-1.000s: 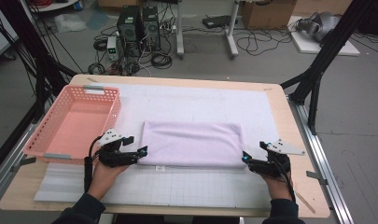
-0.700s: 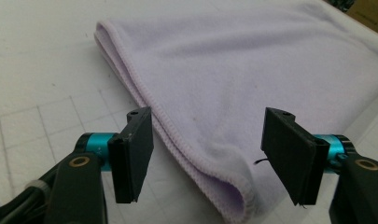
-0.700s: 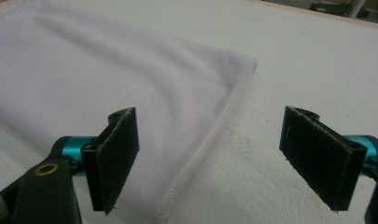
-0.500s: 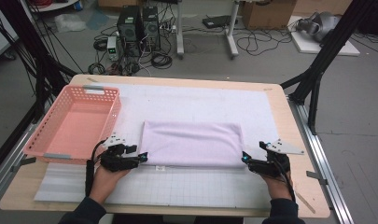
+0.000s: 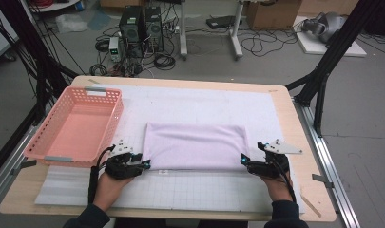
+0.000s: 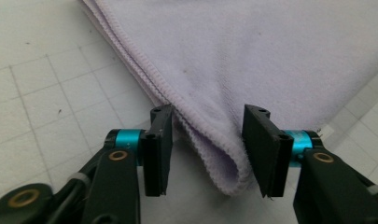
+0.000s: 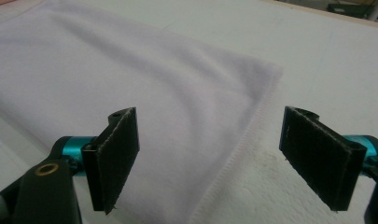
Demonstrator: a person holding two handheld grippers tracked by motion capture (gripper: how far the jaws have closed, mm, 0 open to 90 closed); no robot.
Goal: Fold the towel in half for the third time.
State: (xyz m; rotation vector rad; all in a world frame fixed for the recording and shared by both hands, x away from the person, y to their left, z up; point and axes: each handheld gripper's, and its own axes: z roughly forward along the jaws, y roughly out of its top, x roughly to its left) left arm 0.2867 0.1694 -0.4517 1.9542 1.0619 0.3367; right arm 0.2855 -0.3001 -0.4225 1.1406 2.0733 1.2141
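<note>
The person is standing at the near edge of the bench (image 5: 294, 118), working a folded lilac towel (image 5: 195, 145) that is lying flat on a white gridded mat (image 5: 180, 190). The left claw (image 5: 145, 164) is sitting right at the towel's near left corner; in the left gripper view that claw (image 6: 209, 149) has the rounded, folded corner of the towel (image 6: 252, 60) lying between its two black pads, the stitched hem running away ahead of it. Its jaws have just been closing and are now standing about half open, the pads close to the cloth on either side but not yet squeezing it. The right claw (image 5: 243, 160) is hovering at the towel's near right corner; in the right gripper view this claw (image 7: 233, 158) is spread wide, holding nothing, with the towel's (image 7: 107, 79) hemmed edge passing between the pads and the corner lying just ahead. Beyond the left claw and off to its outer side, a pink plastic basket (image 5: 76, 126) is resting on the bench, just apart from the towel. I am not making out any brand, label or lettering on the towel, the mat or the basket.
</note>
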